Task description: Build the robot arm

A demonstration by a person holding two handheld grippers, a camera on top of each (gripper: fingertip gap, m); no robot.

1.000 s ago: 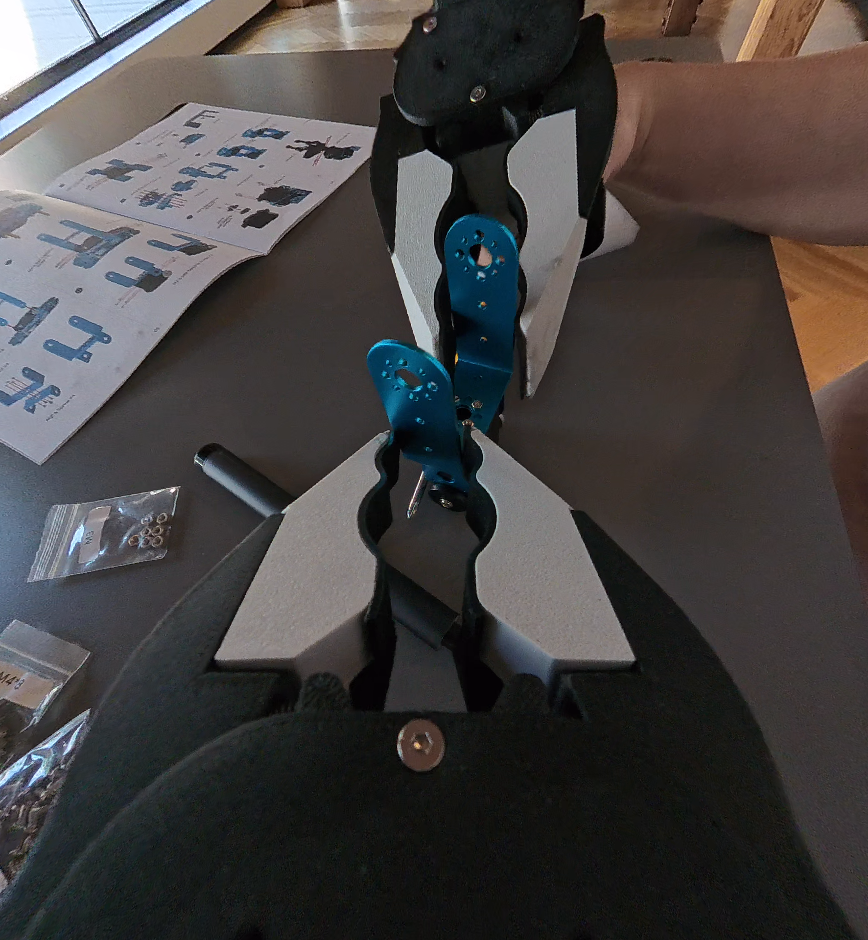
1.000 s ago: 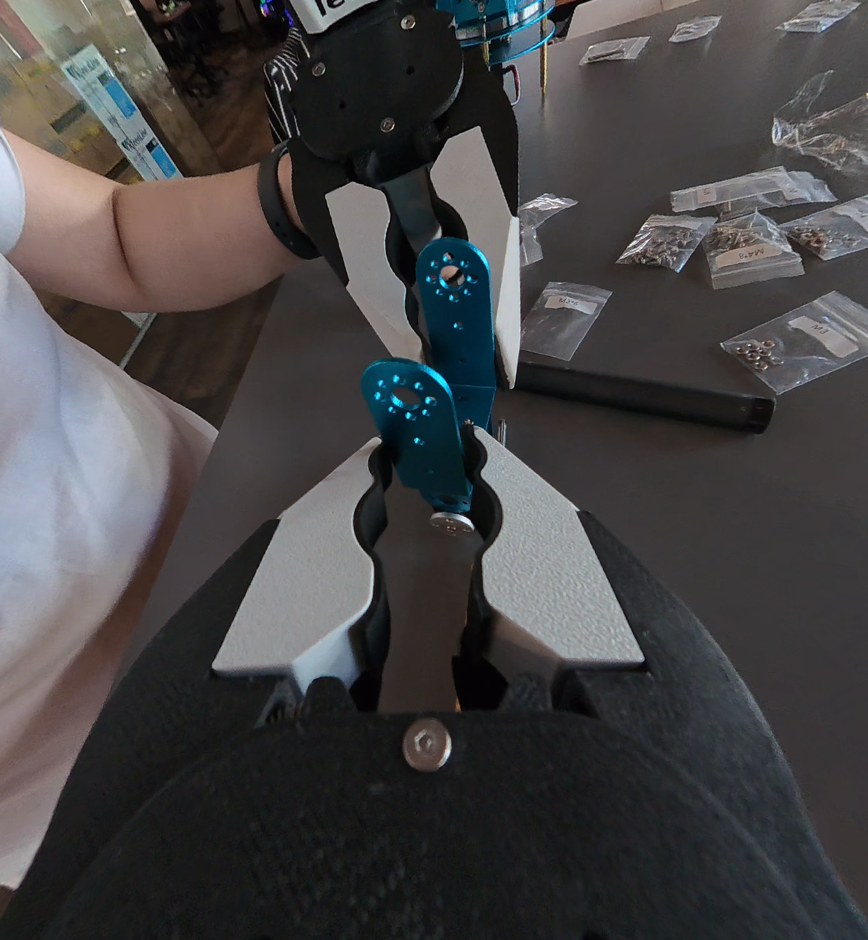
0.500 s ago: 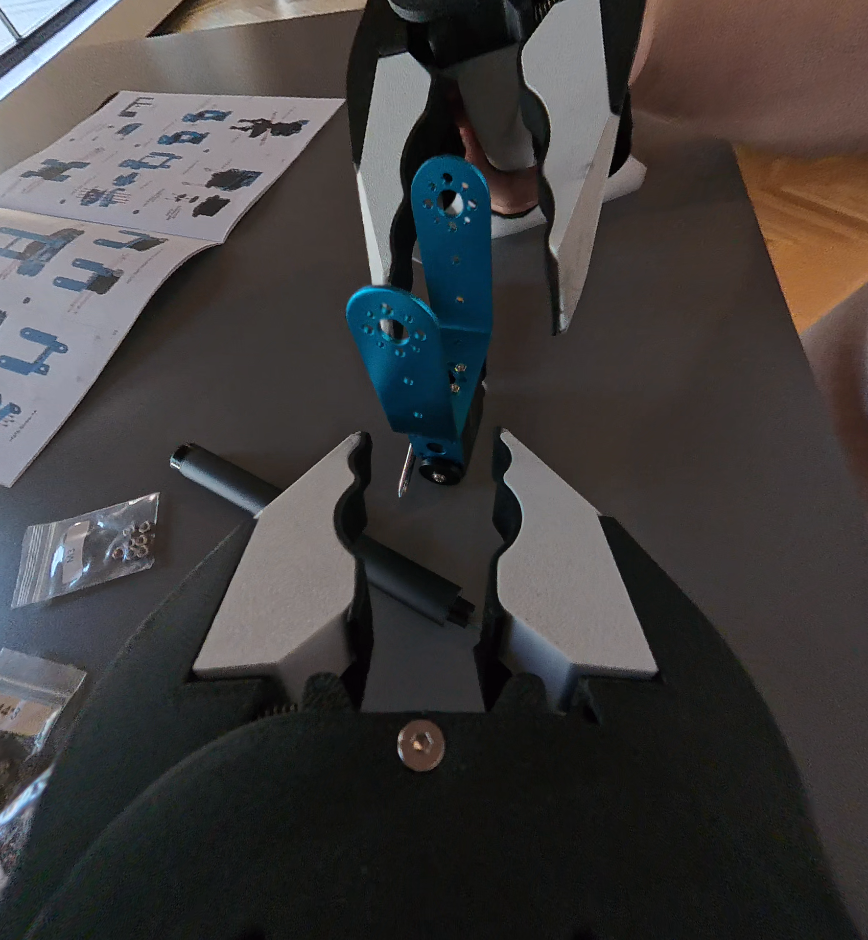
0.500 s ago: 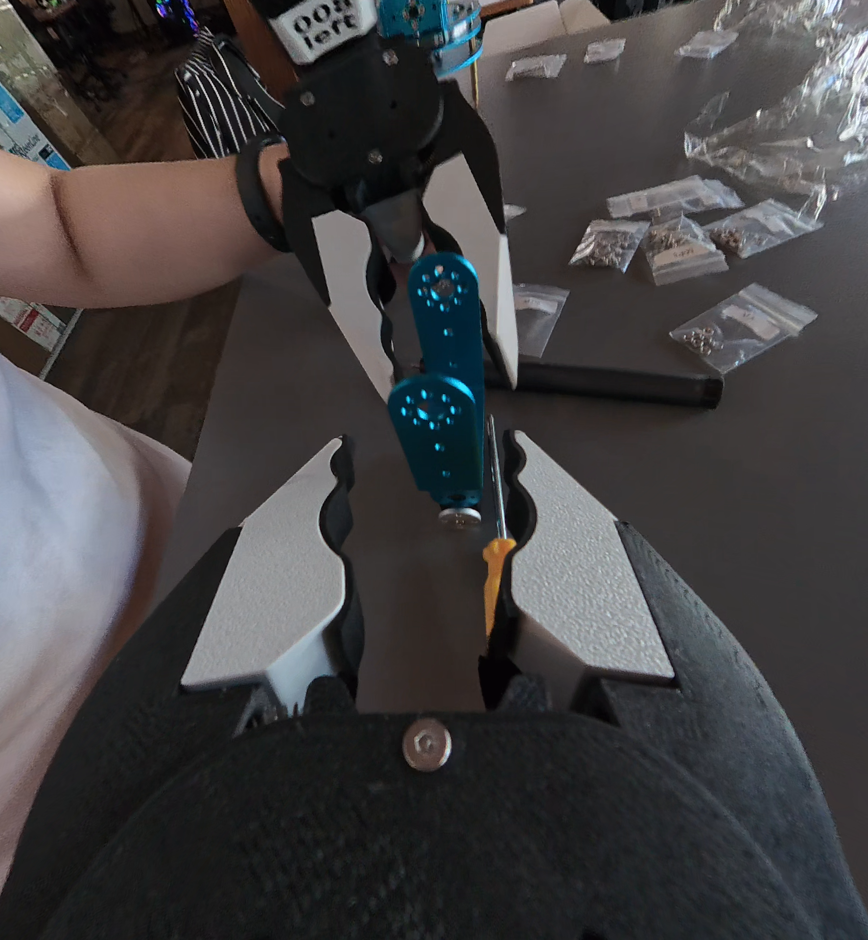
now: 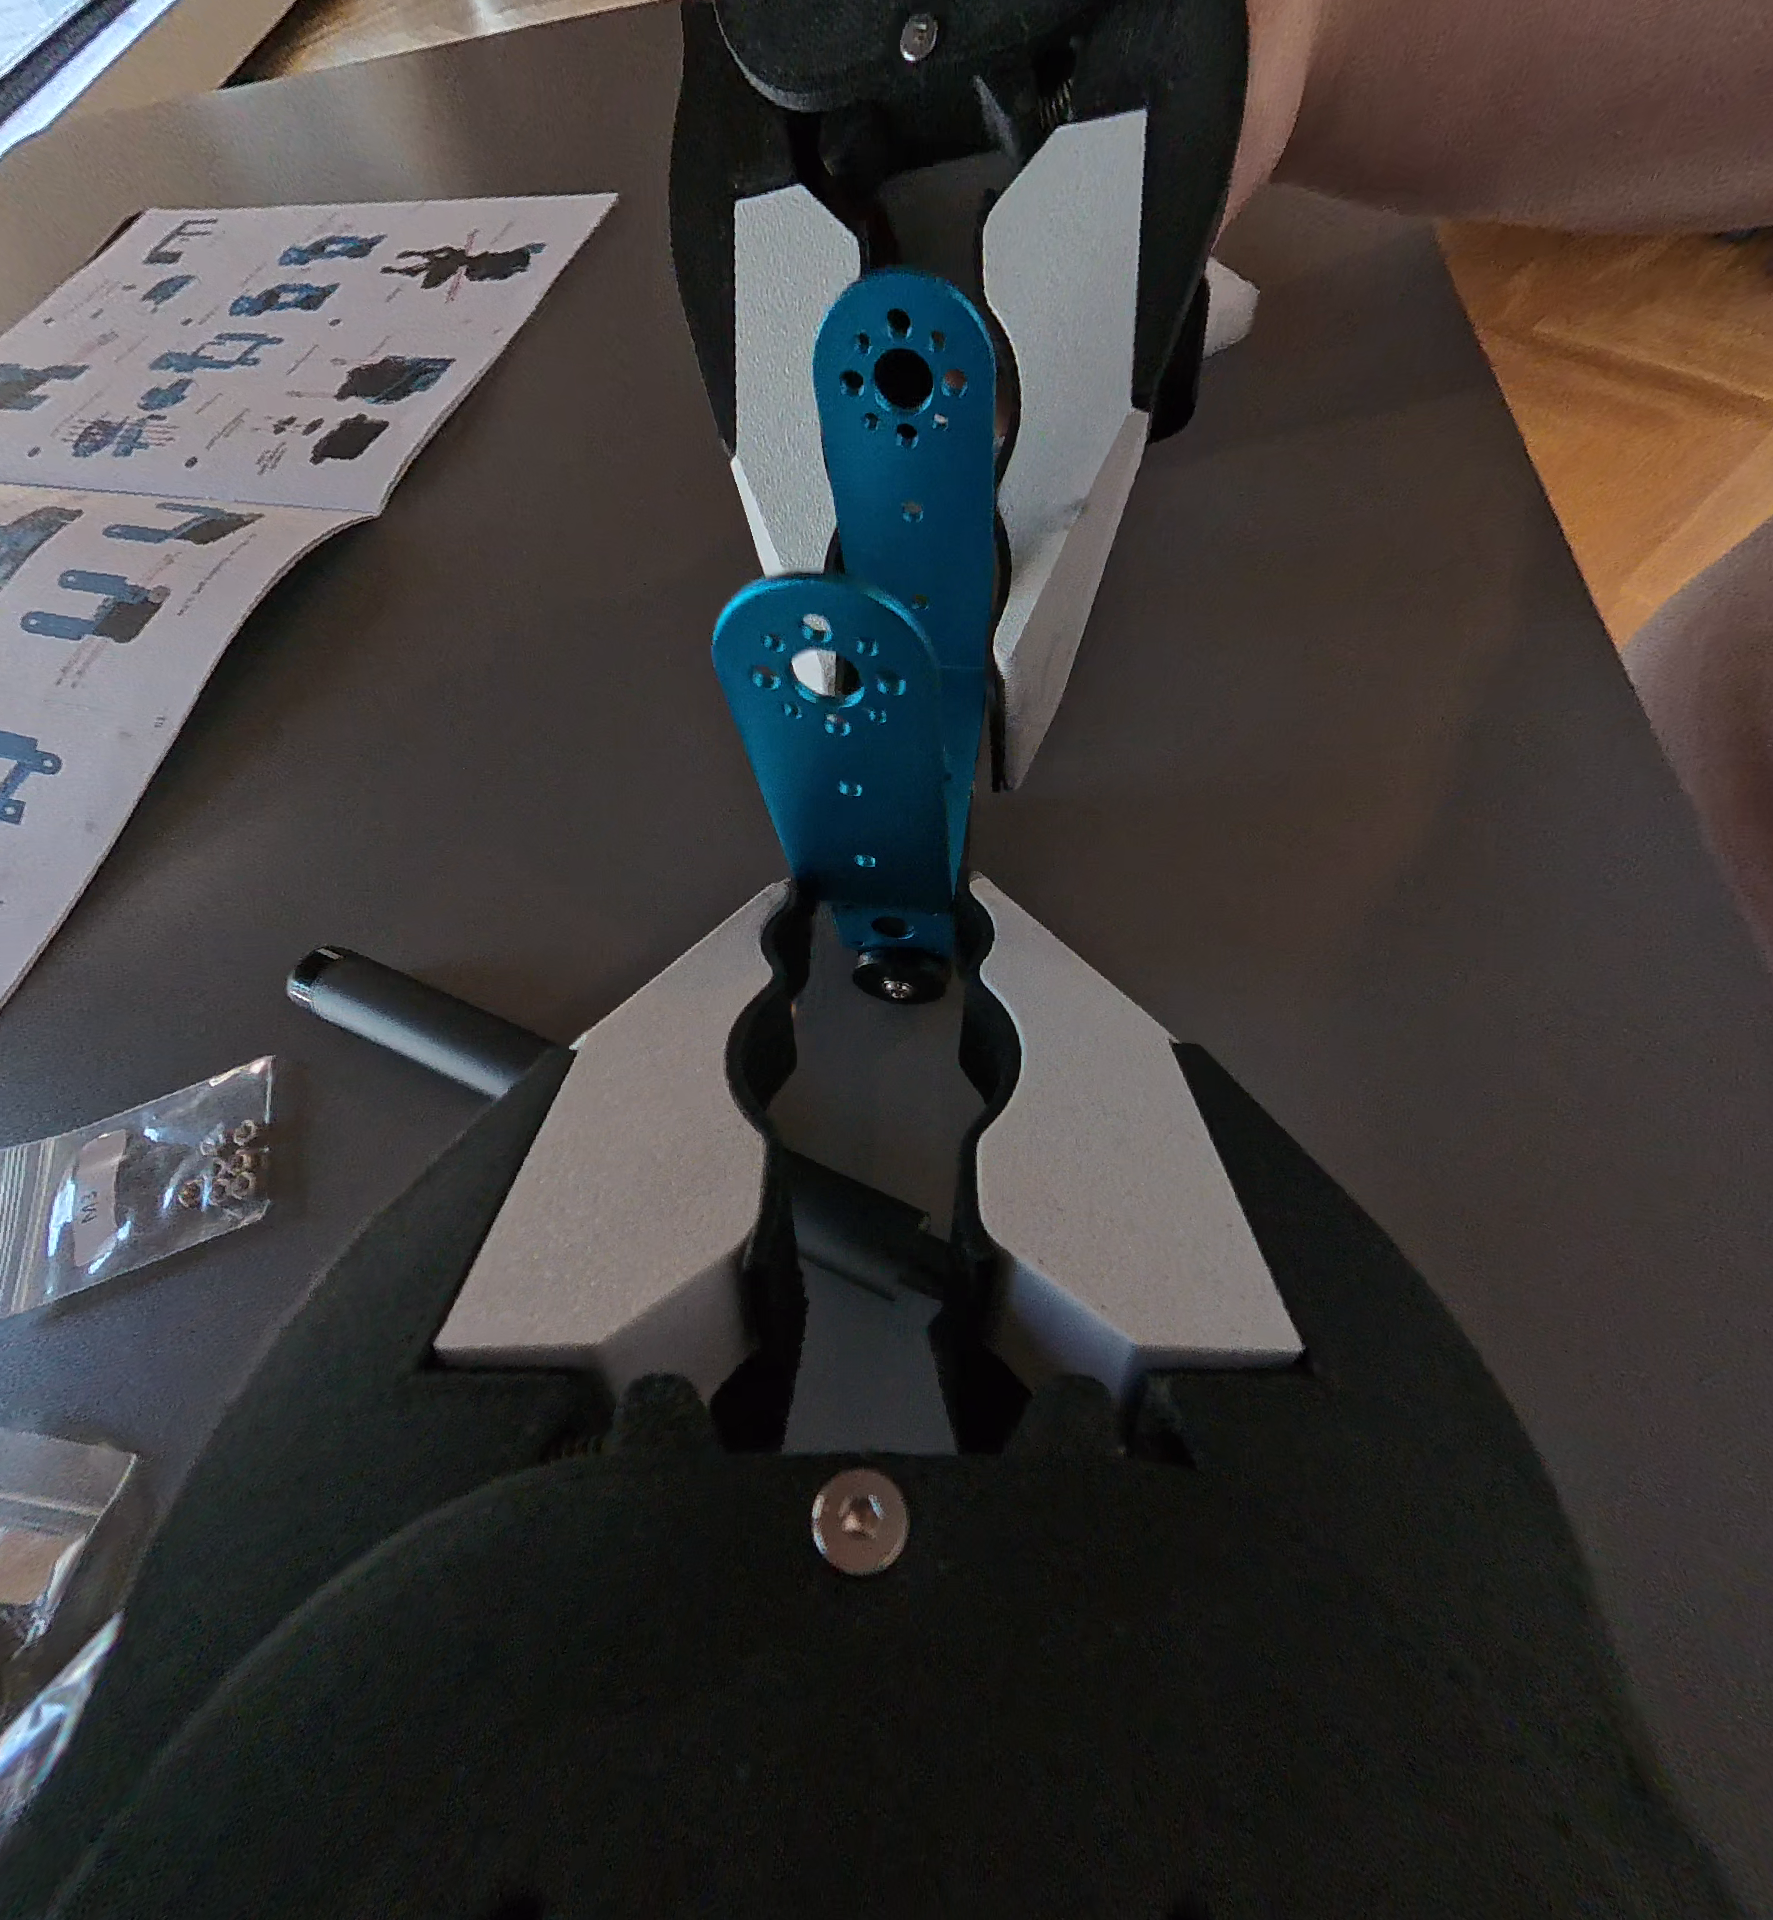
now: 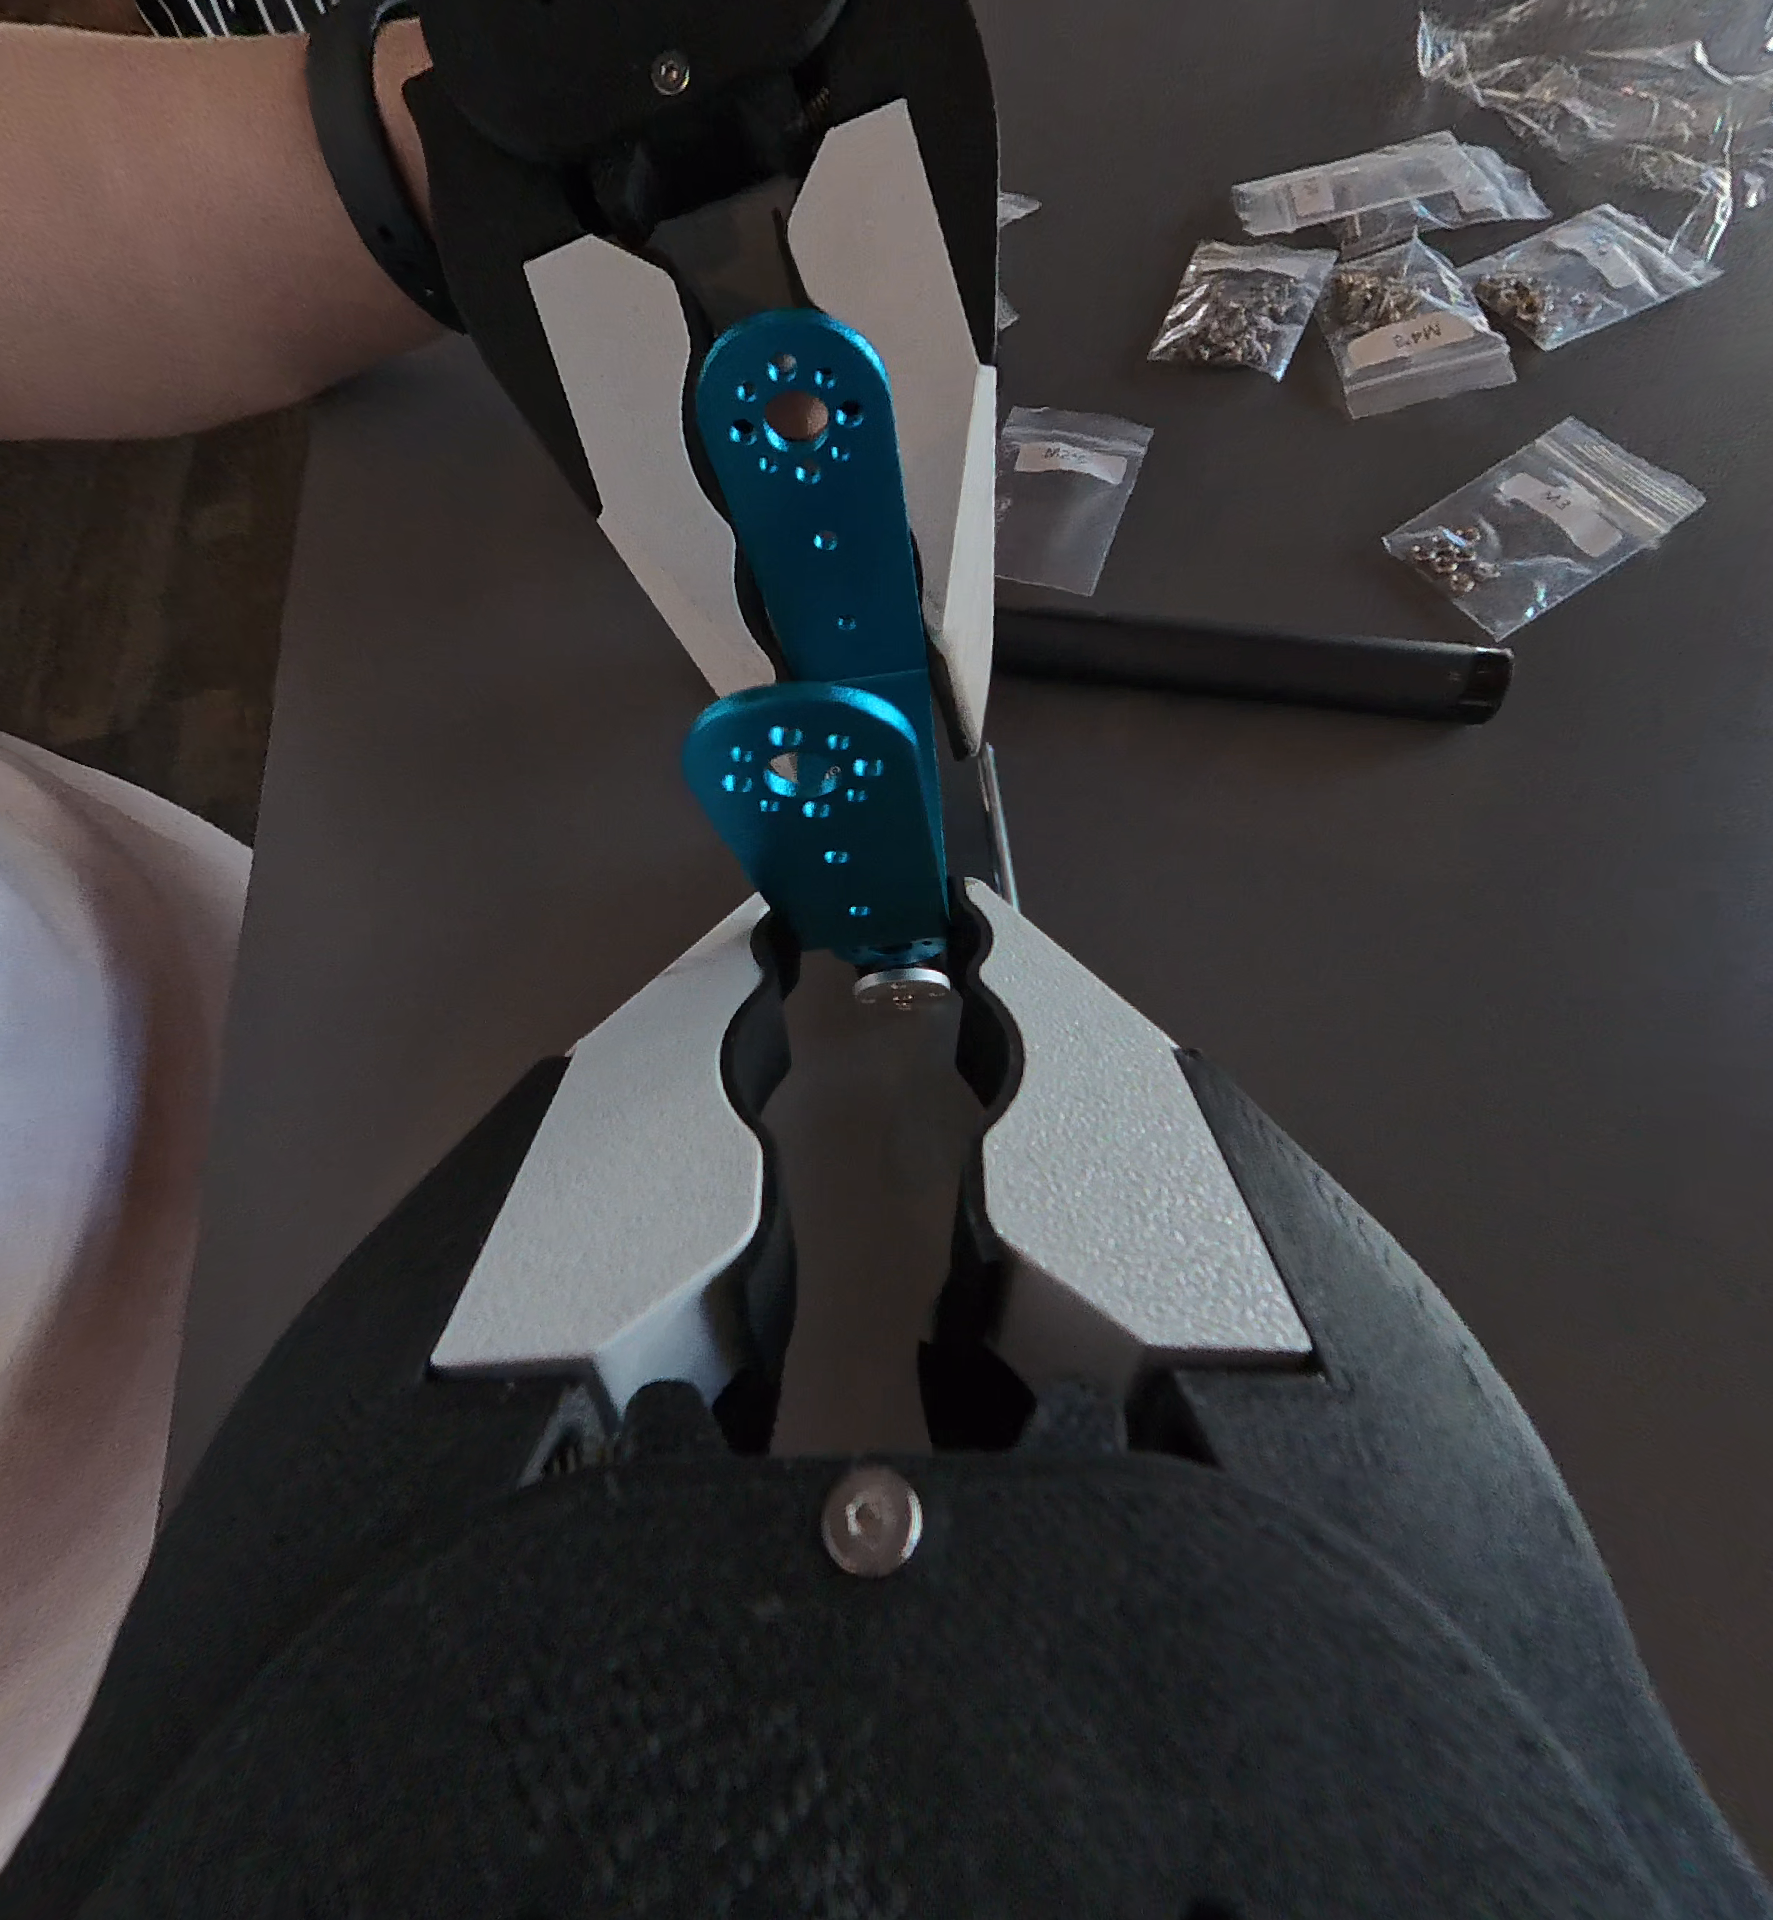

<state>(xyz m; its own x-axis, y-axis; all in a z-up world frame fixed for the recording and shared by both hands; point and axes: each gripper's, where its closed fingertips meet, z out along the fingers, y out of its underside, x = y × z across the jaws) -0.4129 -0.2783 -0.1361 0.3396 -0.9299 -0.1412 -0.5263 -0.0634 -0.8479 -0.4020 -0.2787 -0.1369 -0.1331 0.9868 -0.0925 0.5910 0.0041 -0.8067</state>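
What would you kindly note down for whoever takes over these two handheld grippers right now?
Left gripper: shut on the near end of the blue bracket assembly.
Right gripper: shut on the opposite end of the same assembly, facing the left one.
Assembly: two perforated blue plates joined together, with a screw head at the end by the left fingertips.
On the dark table: a black rod passes under the left gripper, an open instruction booklet lies further left, and clear bags of small hardware lie past the rod.
A thin metal shaft shows beside the right gripper; the rest of it is hidden.
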